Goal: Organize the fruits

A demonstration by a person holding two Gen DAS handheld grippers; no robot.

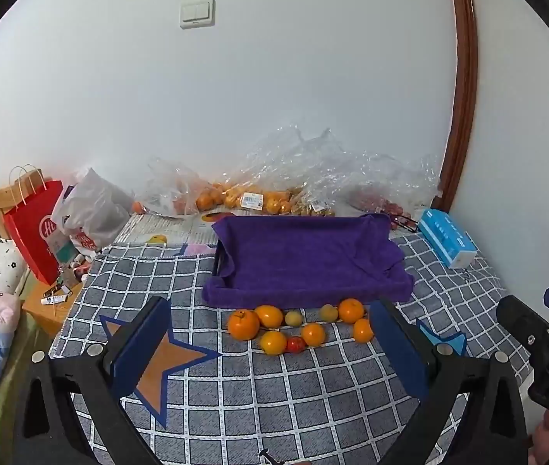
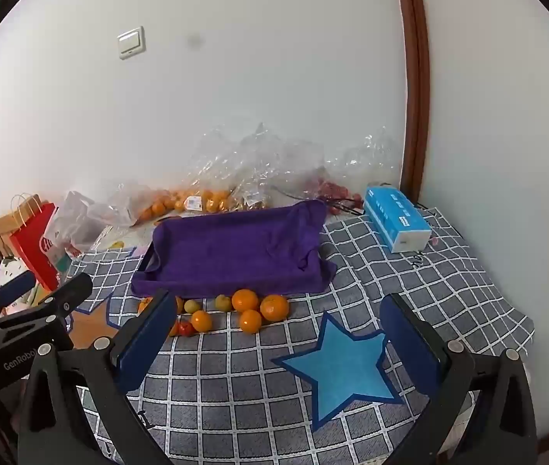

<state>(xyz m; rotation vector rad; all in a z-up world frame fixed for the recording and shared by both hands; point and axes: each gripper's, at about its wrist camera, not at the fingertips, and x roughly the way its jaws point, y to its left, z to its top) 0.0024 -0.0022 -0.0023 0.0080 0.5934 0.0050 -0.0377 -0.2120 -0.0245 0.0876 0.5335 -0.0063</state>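
Several loose fruits lie on the checked blanket just in front of a tray draped in a purple towel. Among them are a large orange, a small red tomato and a small yellow-green fruit. My left gripper hovers open short of the fruit row, nothing between its blue pads. My right gripper is also open and empty, above a blue star patch, with the oranges ahead and left. The left pad hides some fruit in the right wrist view.
Clear plastic bags with more oranges and red fruit lie along the wall. A blue tissue box sits at the right. A red paper bag and clutter stand off the bed's left edge. An orange star patch lies near the left pad.
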